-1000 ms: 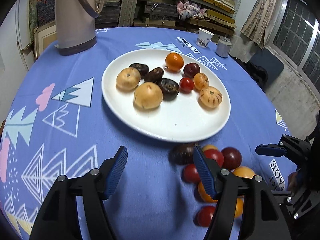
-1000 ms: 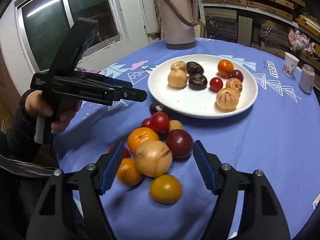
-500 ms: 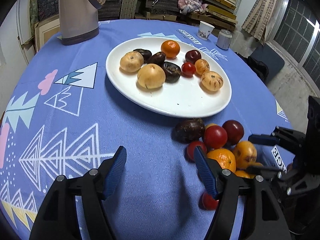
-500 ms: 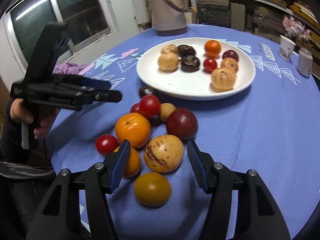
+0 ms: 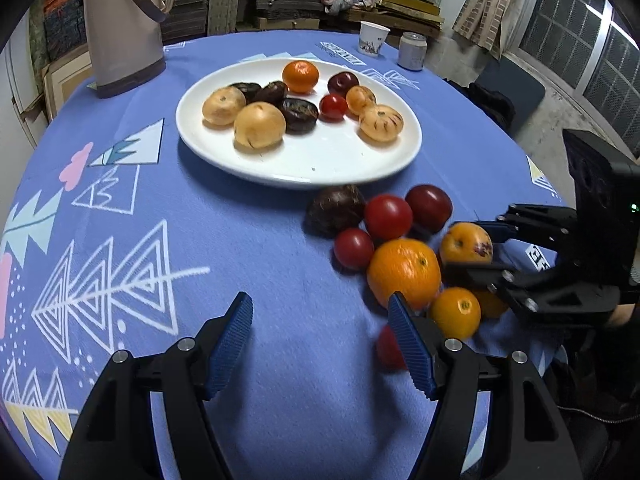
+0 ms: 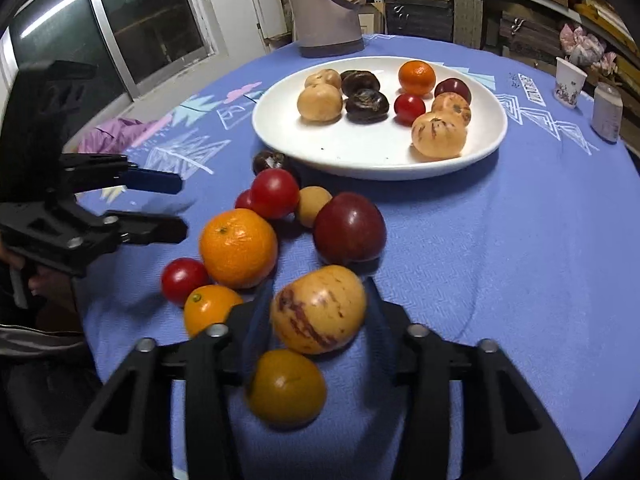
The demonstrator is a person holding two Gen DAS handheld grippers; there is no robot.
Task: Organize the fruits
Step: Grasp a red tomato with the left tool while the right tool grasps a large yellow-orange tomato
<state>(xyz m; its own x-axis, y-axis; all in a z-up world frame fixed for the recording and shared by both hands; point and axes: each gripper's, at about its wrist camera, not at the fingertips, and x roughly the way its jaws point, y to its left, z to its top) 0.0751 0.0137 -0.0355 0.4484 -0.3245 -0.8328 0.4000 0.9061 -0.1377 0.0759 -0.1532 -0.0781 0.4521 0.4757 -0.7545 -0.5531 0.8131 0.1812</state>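
A white plate [image 5: 320, 168] [image 6: 360, 152] on the blue tablecloth holds several fruits. Loose fruit lies in front of it: a large orange [image 5: 404, 272] [image 6: 238, 246], a dark red plum [image 6: 350, 228], tomatoes and small oranges. My right gripper [image 6: 318, 308] [image 5: 466, 246] is closing on a striped yellow fruit [image 6: 320, 308]. That fruit fills the gap, with both blurred pads against its sides. A plain yellow fruit [image 6: 286, 386] lies just below it. My left gripper [image 5: 320, 344] [image 6: 180, 208] hangs open over bare cloth, left of the pile.
A tall beige thermos jug [image 5: 120, 32] stands at the back left of the round table. A paper cup [image 5: 374, 38] and a small can [image 5: 412, 50] stand behind the plate. The table edge drops off close on the right.
The right gripper's jaws have narrowed from wide apart to the sides of the striped yellow fruit, and it has sunk lower. The left gripper has drawn back from the plate, still open.
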